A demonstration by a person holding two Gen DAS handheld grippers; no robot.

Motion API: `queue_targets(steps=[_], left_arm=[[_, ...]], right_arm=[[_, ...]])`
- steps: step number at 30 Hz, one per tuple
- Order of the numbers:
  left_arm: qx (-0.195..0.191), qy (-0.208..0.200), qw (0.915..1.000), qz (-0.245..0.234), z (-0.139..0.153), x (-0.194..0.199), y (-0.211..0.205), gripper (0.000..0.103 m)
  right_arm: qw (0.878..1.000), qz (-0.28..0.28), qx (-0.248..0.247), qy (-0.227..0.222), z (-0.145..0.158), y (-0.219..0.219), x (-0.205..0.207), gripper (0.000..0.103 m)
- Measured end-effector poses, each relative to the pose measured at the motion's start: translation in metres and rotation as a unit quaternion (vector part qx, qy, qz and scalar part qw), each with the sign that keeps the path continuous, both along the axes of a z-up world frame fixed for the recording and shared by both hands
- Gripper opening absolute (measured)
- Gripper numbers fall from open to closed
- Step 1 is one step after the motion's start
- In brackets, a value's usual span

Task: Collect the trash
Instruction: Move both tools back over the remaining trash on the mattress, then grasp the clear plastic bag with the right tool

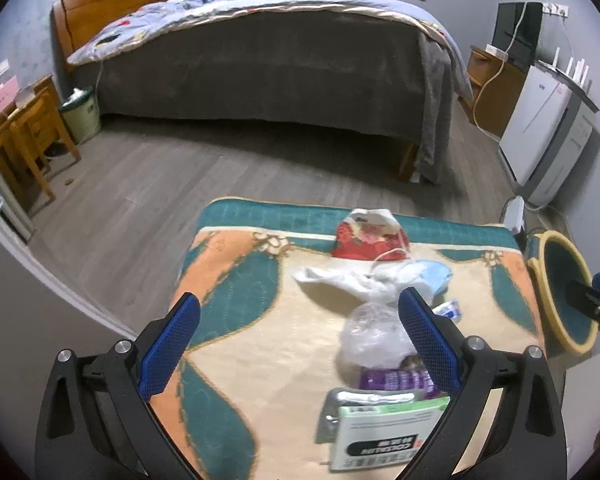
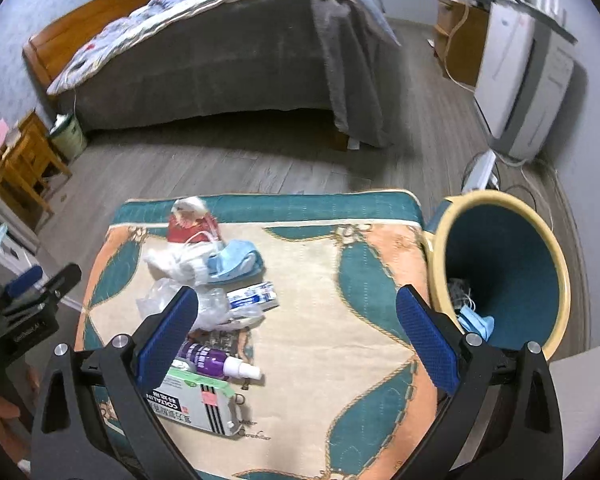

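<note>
Trash lies on a patterned cloth-covered table (image 2: pixel 320 340): a red snack bag (image 2: pixel 192 226), white plastic bags (image 2: pixel 176 268), a blue face mask (image 2: pixel 236 264), a small blue-white box (image 2: pixel 254 298), a purple bottle (image 2: pixel 212 362) and a green-white medicine box (image 2: pixel 196 400). A yellow-rimmed teal bin (image 2: pixel 504 268) stands at the table's right edge with a mask inside. My left gripper (image 1: pixel 300 340) is open above the table, near a clear plastic bag (image 1: pixel 372 332). My right gripper (image 2: pixel 296 336) is open and empty over the table's middle.
A bed (image 1: pixel 260 64) with a grey skirt stands across the wooden floor. A wooden desk and chair (image 1: pixel 24 132) and a small green bin (image 1: pixel 80 112) are at the left. A white appliance (image 1: pixel 540 132) and cables stand at the right wall.
</note>
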State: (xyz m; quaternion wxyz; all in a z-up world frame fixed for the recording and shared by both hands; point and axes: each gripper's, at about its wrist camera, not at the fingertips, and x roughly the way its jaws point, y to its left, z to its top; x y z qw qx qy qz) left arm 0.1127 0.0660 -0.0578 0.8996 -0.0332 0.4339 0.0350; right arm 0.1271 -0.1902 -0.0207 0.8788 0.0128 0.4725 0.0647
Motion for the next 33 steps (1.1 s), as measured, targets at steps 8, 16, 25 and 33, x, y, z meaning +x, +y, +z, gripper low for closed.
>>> queue_targets(steps=[8, 16, 25, 33], left_arm=[[-0.006, 0.004, 1.0000, 0.004, -0.001, 0.000, 0.021, 0.098], [0.037, -0.021, 0.9990, -0.014, 0.003, 0.000, 0.029, 0.098], [0.068, -0.007, 0.9962, -0.054, -0.004, 0.017, 0.021, 0.098], [0.057, 0.001, 0.9947, -0.086, -0.020, 0.036, 0.009, 0.098]], right_arm=[[0.999, 0.000, 0.000, 0.050, -0.016, 0.028, 0.008, 0.097], [0.998, 0.043, -0.049, -0.017, -0.026, 0.039, 0.004, 0.097], [0.999, 0.028, 0.006, 0.028, -0.043, 0.029, 0.031, 0.097], [0.999, 0.012, 0.023, 0.036, -0.070, 0.020, 0.047, 0.097]])
